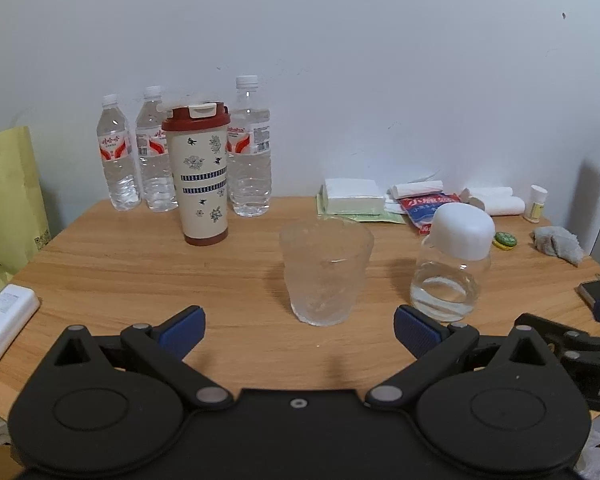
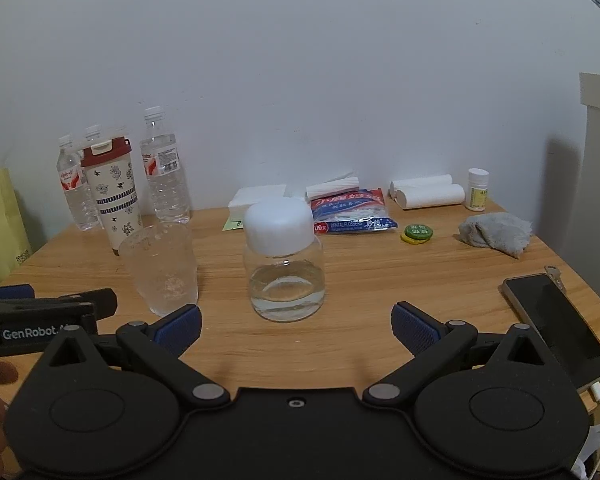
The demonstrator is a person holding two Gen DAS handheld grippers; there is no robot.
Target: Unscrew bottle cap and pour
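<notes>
Table (image 2: 380,280): light wood, set against a white wall.
Bottle (image 2: 286,280): small clear glass jar-like bottle, upright near the middle of the table, a little clear liquid in the bottom.
Cap (image 2: 279,226): wide, white, rounded, seated on the bottle's mouth.
Glass (image 1: 326,272): frosted, textured tumbler, upright just beside the bottle on its left, apart from it.
Left gripper (image 1: 299,330): over the near edge of the table, facing the glass; blue-padded fingers (image 1: 182,330) spread wide, holding nothing.
Right gripper (image 2: 296,328): over the near edge, facing the bottle; fingers (image 2: 414,330) spread wide, holding nothing, short of the bottle.
Far left corner: three water bottles (image 1: 249,148) along the wall, a flowered tumbler (image 1: 202,176) with a red lid in front of them.
Far edge, right part: tissue pack (image 1: 354,194), dental flosser bag (image 2: 350,210), white rolls (image 2: 426,194), small pill bottle (image 2: 477,190).
Right side: green bottle cap (image 2: 417,234), grey cloth (image 2: 496,234), phone (image 2: 556,328) near the right edge.
</notes>
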